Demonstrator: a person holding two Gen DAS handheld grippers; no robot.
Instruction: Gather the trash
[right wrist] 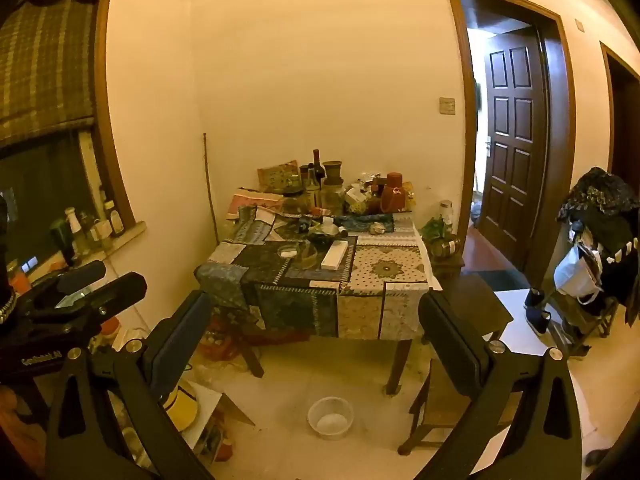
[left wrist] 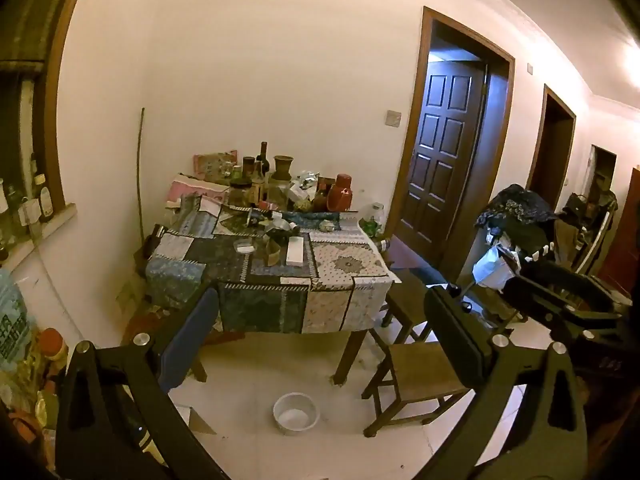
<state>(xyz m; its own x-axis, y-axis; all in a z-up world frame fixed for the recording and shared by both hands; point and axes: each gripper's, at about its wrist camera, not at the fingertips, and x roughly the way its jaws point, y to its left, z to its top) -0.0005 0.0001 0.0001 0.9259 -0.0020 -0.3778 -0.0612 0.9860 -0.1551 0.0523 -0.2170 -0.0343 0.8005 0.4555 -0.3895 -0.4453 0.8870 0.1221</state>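
Observation:
A table with a patchwork cloth [left wrist: 340, 264] [right wrist: 384, 268] stands against the far wall, some way ahead of both grippers. On it lie a white flat box [left wrist: 296, 250] [right wrist: 335, 255], a small clear dish [left wrist: 244, 246] [right wrist: 289, 251], crumpled wrappers [left wrist: 280, 232] [right wrist: 324, 228] and a crowd of bottles and jars [left wrist: 264, 180] [right wrist: 320, 184] at the back. My left gripper [left wrist: 324, 316] is open and empty. My right gripper [right wrist: 316, 320] is open and empty. The right gripper also shows at the right edge of the left wrist view [left wrist: 560, 292], and the left gripper at the left edge of the right wrist view [right wrist: 80, 284].
A white bowl [left wrist: 296, 412] [right wrist: 330, 417] sits on the floor before the table. A wooden stool [left wrist: 420, 376] [right wrist: 440, 408] stands right of the table. An open brown door [left wrist: 444, 152] [right wrist: 516, 140], a cluttered rack [left wrist: 516, 224] [right wrist: 592, 240] and windowsill bottles [right wrist: 88, 228] are around.

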